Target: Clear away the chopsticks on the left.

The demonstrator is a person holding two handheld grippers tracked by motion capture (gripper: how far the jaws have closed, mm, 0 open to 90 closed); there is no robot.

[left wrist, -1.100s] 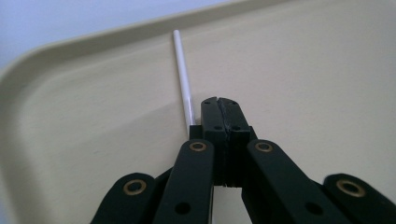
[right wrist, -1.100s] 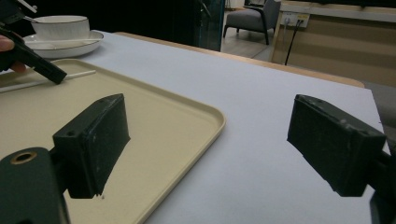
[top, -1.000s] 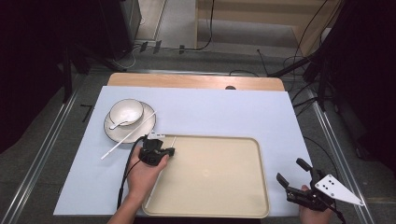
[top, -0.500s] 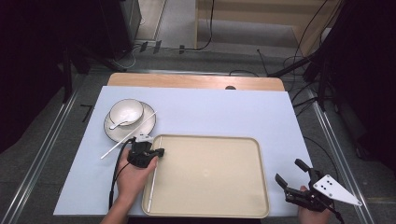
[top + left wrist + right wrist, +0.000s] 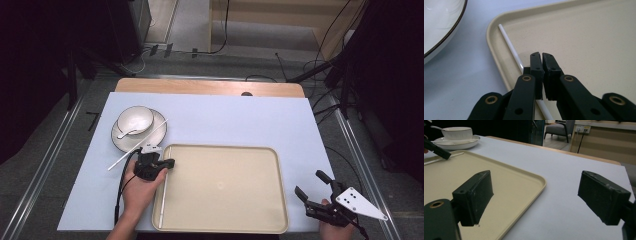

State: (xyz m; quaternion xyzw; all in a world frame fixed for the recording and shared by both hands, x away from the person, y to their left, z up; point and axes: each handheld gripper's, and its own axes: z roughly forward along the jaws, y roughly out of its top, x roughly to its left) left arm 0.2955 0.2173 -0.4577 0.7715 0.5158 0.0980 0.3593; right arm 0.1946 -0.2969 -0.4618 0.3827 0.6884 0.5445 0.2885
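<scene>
Along the tray's left inner edge lies the white chopstick (image 5: pixel 163 200), running the length of that side. I have my left gripper (image 5: pixel 170 163) just above its far end, jaws pressed nearly together with nothing between them; the stick passes beside and under them. The beige tray (image 5: pixel 240 150) sits on the pale blue mat (image 5: pixel 240 115). Just beyond its corner stands a saucer (image 5: pixel 155 136) bearing a bowl (image 5: pixel 135 119), a second chopstick (image 5: pixel 137 145) leaning across. My right gripper (image 5: pixel 314 184) waits near the tray's right corner, jaws wide apart, empty.
</scene>
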